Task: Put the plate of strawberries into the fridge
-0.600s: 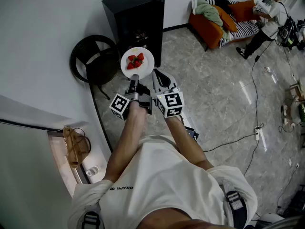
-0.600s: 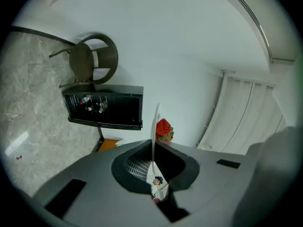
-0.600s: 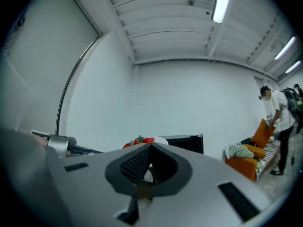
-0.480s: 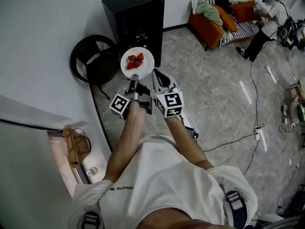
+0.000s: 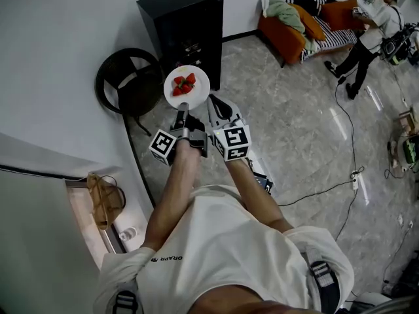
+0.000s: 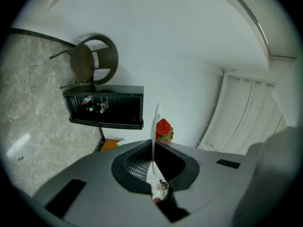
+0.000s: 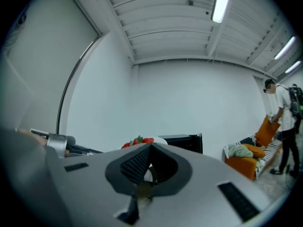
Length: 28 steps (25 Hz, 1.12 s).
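A white plate [image 5: 186, 84] with a few red strawberries [image 5: 184, 85] hangs in the air in front of the black fridge [image 5: 178, 22], whose door stands open. My left gripper [image 5: 182, 110] is shut on the plate's near rim. In the left gripper view the plate [image 6: 154, 126] shows edge-on between the jaws, with a strawberry [image 6: 164, 128] beside it. My right gripper [image 5: 212, 101] is just right of the plate with its jaws together; I cannot tell if it touches the rim. In the right gripper view the strawberries [image 7: 137, 141] peek over the gripper's [image 7: 150, 148] joined tips.
A round black chair [image 5: 126, 80] stands left of the fridge against the white wall. An orange sofa [image 5: 301, 25] with cushions and a person [image 5: 373, 28] are at the far right. Cables [image 5: 350, 175] lie on the marble floor. Bottles [image 6: 92, 103] show inside the fridge.
The plate and both grippers have shifted a little up the view, closer to the fridge. The person by the sofa has stepped to a new stance.
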{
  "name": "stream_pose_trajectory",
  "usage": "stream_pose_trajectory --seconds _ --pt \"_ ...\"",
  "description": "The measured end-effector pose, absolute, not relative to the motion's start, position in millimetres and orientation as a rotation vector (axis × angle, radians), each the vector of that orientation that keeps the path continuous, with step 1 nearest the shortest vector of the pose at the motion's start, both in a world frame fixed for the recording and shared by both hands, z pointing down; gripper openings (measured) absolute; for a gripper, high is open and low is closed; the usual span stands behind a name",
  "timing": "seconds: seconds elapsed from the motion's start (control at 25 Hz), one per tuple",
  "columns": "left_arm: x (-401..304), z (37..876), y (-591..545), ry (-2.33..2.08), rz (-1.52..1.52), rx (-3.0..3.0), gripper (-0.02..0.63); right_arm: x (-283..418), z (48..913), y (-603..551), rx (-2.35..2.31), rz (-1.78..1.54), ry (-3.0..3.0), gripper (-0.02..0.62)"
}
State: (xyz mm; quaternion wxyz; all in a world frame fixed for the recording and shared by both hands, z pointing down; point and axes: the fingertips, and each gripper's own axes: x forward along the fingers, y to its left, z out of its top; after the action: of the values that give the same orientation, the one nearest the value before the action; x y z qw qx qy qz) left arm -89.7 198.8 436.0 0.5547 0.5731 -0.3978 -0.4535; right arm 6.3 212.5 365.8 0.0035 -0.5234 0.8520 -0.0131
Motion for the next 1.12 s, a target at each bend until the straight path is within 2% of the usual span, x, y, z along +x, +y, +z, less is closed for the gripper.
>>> stream_pose_trajectory --seconds 0.24,0.8,1.12 --pt "-82 439 203 -0.950 -1.068 1.354 0.011 13 366 216 -1.606 -0.052 2.665 0.012" --pt "-9 444 242 -1.001 -1.104 1.343 0.011 86 372 251 -1.532 -0.039 2.710 0.012" --pt "-10 449 251 -1.042 -1.107 1.333 0.011 89 379 256 -1.517 -0.062 2.718 0.012"
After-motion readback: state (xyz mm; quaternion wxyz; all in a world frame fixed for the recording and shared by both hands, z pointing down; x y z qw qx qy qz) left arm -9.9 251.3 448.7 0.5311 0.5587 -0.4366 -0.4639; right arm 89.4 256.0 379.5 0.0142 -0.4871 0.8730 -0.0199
